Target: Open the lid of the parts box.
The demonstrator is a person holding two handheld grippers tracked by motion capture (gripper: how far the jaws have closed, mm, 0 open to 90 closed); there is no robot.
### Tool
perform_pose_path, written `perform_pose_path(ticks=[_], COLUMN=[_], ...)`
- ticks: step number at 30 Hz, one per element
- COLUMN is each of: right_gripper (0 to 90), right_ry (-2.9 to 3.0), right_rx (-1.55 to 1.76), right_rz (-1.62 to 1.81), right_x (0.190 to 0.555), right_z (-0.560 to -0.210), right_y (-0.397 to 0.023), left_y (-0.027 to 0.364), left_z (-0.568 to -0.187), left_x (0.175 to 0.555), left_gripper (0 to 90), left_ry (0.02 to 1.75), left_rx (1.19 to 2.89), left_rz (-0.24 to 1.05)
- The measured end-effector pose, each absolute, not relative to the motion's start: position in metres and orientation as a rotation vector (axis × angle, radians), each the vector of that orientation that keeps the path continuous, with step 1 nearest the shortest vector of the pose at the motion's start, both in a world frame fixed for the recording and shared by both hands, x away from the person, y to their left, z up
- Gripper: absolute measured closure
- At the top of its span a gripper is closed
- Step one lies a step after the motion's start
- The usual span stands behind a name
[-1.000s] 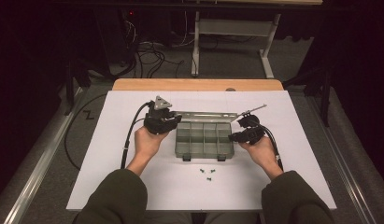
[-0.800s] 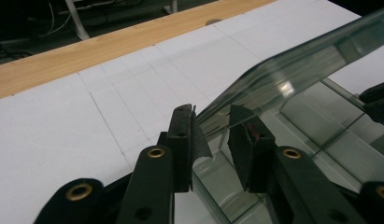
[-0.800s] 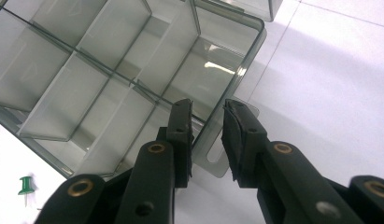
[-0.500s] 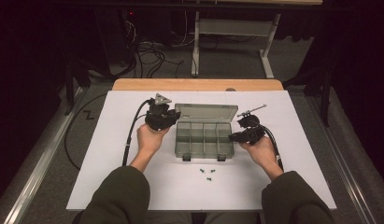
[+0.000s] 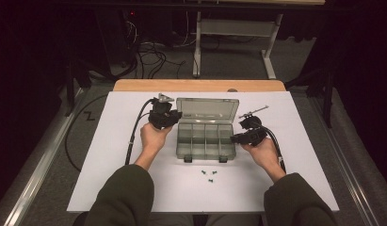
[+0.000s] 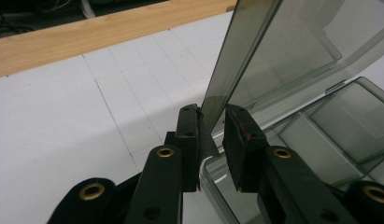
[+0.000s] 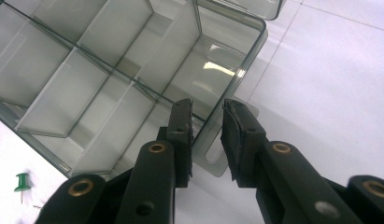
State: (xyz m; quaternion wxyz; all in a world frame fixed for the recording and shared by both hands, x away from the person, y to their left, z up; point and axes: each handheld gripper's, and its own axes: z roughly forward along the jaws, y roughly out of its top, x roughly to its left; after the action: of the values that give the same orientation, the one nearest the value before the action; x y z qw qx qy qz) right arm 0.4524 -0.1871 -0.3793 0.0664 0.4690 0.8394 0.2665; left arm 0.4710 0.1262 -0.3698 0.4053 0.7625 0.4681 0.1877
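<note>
Here the left gripper (image 6: pixel 210 135) has just been closing its jaws, and the edge of the clear lid (image 6: pixel 273 51) stands between them, tilted up. One jaw touches it; the other looks just apart. The right gripper (image 7: pixel 206 140) is narrow around the box wall (image 7: pixel 206 135), though I cannot tell if it presses. The box (image 5: pixel 205 141) sits mid-desk (image 5: pixel 111 165), with green pins (image 5: pixel 209 175) near its front.
</note>
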Motion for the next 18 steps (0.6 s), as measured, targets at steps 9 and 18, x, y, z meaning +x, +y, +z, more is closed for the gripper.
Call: perform_pose_path(ticks=[9, 18], right_gripper=[75.5, 75.5], right_ry=[2.535, 2.541], right_rx=[1.4, 1.391], right_rz=[0.808, 0.812], right_x=[0.452, 0.453], right_z=[-0.38, -0.38], right_y=[-0.188, -0.188], left_y=[0.124, 0.122], left_z=[-0.386, -0.396], left_x=[0.483, 0.489], left_gripper=[76.6, 77.2], left_ry=[1.246, 1.279], left_rx=[1.934, 1.965], left_rz=[0.431, 0.404])
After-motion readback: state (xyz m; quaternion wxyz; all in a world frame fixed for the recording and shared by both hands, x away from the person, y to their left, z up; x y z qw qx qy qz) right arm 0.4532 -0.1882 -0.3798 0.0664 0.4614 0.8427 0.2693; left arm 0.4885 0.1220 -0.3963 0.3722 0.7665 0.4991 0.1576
